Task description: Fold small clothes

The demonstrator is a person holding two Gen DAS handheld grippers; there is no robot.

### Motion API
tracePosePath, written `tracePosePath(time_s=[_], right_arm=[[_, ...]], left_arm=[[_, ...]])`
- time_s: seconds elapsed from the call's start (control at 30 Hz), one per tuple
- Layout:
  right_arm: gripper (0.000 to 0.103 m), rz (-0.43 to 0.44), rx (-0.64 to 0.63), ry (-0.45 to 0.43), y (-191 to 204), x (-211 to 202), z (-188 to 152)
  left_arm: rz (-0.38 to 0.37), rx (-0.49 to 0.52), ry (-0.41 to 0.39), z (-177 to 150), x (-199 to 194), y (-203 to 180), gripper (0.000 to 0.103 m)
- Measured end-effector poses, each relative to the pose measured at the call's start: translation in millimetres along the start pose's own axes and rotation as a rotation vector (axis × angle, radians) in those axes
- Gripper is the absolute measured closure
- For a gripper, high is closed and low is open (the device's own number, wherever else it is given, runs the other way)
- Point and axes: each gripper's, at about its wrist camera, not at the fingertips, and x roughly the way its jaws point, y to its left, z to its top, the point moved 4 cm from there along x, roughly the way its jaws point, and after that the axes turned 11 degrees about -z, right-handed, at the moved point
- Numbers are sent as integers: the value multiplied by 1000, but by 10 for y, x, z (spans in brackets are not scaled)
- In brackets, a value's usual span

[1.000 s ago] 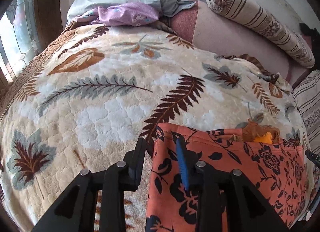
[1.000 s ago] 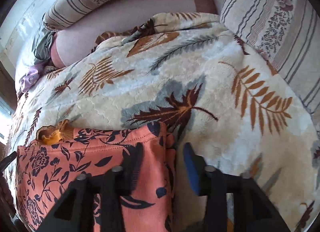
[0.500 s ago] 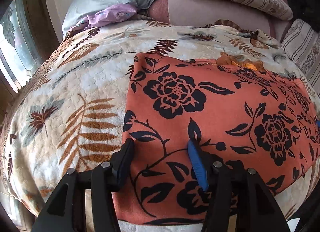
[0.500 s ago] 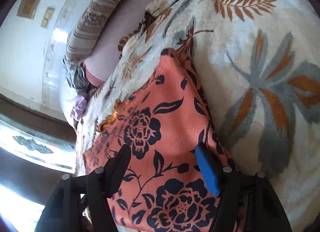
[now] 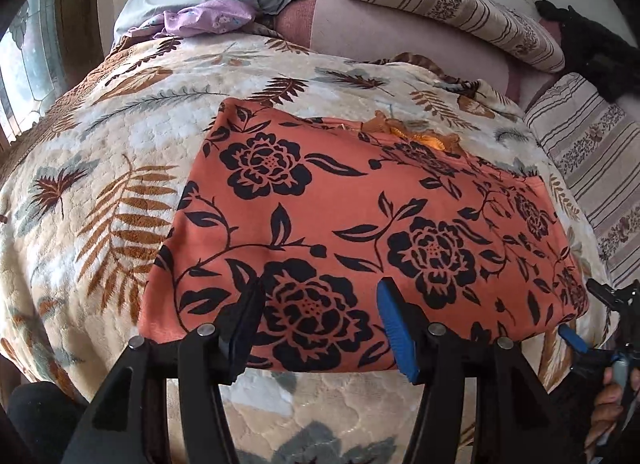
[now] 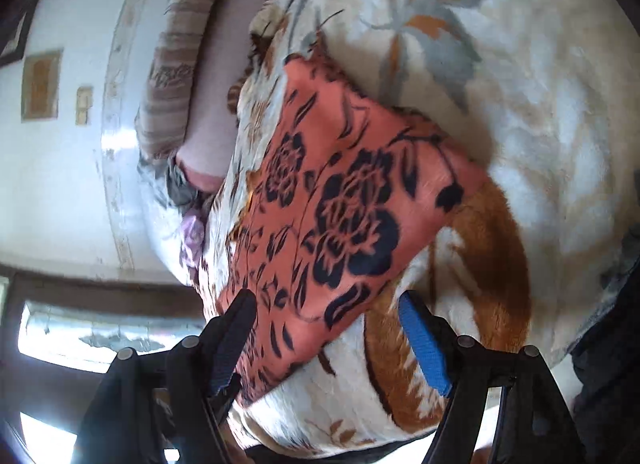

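The orange flowered garment (image 5: 360,232) is seen spread flat on the leaf-patterned blanket (image 5: 100,204) of the bed, apparently folded once into a rectangle, with a frilled edge showing at its far side. Further folds are judged to be left. The left gripper (image 5: 320,320) is held with its jaws apart over the near edge, nothing being pinched. The right gripper (image 6: 328,328) is placed at the garment's near corner; its jaws are opening, with cloth lying between them ungripped.

bed: leaf-print blanket (image 5: 120,192) | striped bolster (image 5: 440,0) | window (image 5: 24,64) bright | wall (image 6: 60,184) white
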Motion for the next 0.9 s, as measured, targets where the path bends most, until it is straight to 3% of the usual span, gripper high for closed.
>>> tracePosePath(time_s=[0.03, 0.07, 0.1, 0.2, 0.3, 0.37, 0.4, 0.43, 0.5, 0.53, 0.63, 0.7, 0.83, 0.9], right_arm=[[32, 13, 30, -26, -25, 20, 74], [75, 32, 37, -36, -13, 47, 137], [96, 13, 18, -15, 24, 97, 174], [96, -96, -116, -76, 221, 2, 147], [87, -207, -148, -98, 82, 35, 107], [86, -142, -60, -54, -151, 48, 140], [79, -155, -67, -45, -141, -6, 155], [73, -192, -115, -51, -85, -74, 158], [31, -253, -197, -86, -5, -274, 166], [26, -253, -218, -111, 22, -389, 190], [26, -276, -254, -181, 126, -656, 382], [26, -242, -305, -210, 295, -694, 607], [26, -179, -418, -87, 756, -84, 1137], [27, -228, -455, -55, 880, 287, 1372]], left_arm=[[-15, -6, -13, 33, -30, -37, 44], [-18, -9, -20, 65, -42, -68, 44], [-13, -10, -21, 93, -44, -95, 44], [-27, -13, -34, 163, -31, -172, 44], [-1, 25, 10, 113, 160, -235, 44], [65, 62, 131, -21, 490, -187, 44], [92, 82, 147, -82, 570, -169, 43], [103, 109, 106, -99, 545, -205, 43], [130, 139, 98, -127, 545, -253, 42], [130, 140, 97, -132, 549, -250, 42], [105, 118, 99, -116, 545, -213, 42], [102, 117, 98, -114, 548, -210, 40], [95, 117, 96, -118, 554, -218, 39], [78, 109, 99, -115, 548, -209, 38]])
